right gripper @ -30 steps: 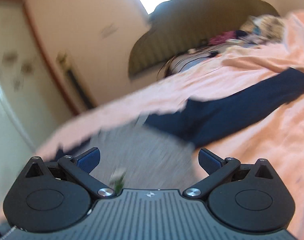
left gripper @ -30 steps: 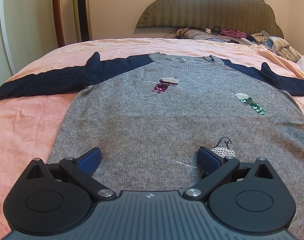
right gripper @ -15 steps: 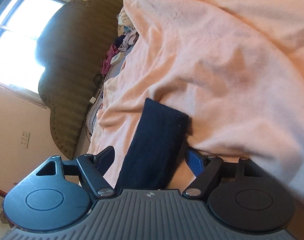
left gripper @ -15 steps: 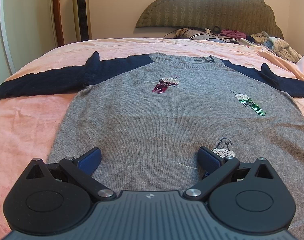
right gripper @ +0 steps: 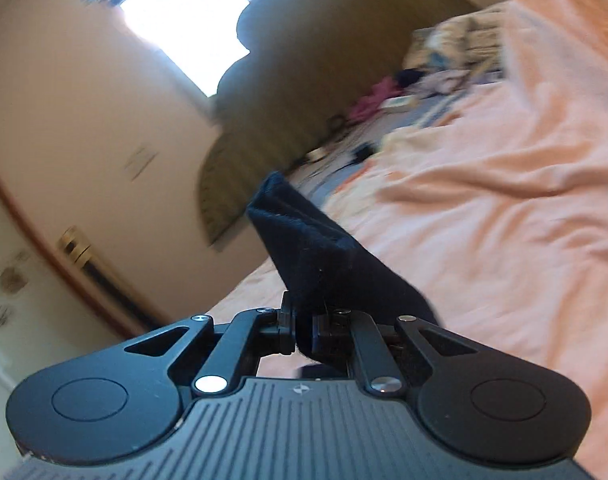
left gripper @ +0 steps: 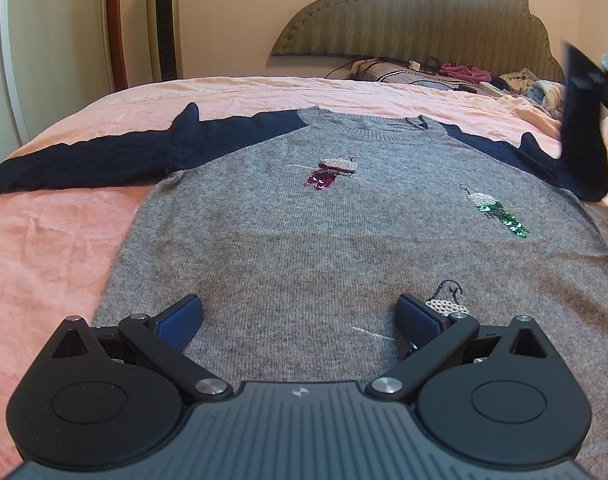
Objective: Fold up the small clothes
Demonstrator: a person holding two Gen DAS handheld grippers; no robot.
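The sweater (left gripper: 324,240) lies flat and face up on the bed (left gripper: 55,248), its grey body spread wide. From its middle the left navy sleeve (left gripper: 103,156) stretches out toward nine o'clock, untouched.

The left gripper (left gripper: 299,316) hovers low over the hem at six o'clock, fingers (left gripper: 179,320) spread wide with nothing between them. If it stays idle there, nothing pins the body, and a tug from the other side could drag the whole sweater across the sheet and rumple the hem.

Over at two o'clock the right navy sleeve (left gripper: 584,136) is lifted off the bed by its cuff. The right gripper (right gripper: 301,330) has its fingers closing onto that cuff, the dark knit bunched between them and standing up past the tips. The bite looks narrow, near the cuff's edge, so I would guess it could slip out once the sleeve's weight hangs from it. The view from that hand is smeared, which suggests a quick move; a fast swing might drop the sleeve crooked or twisted over the chest, or catch the sequin patches (left gripper: 498,216).
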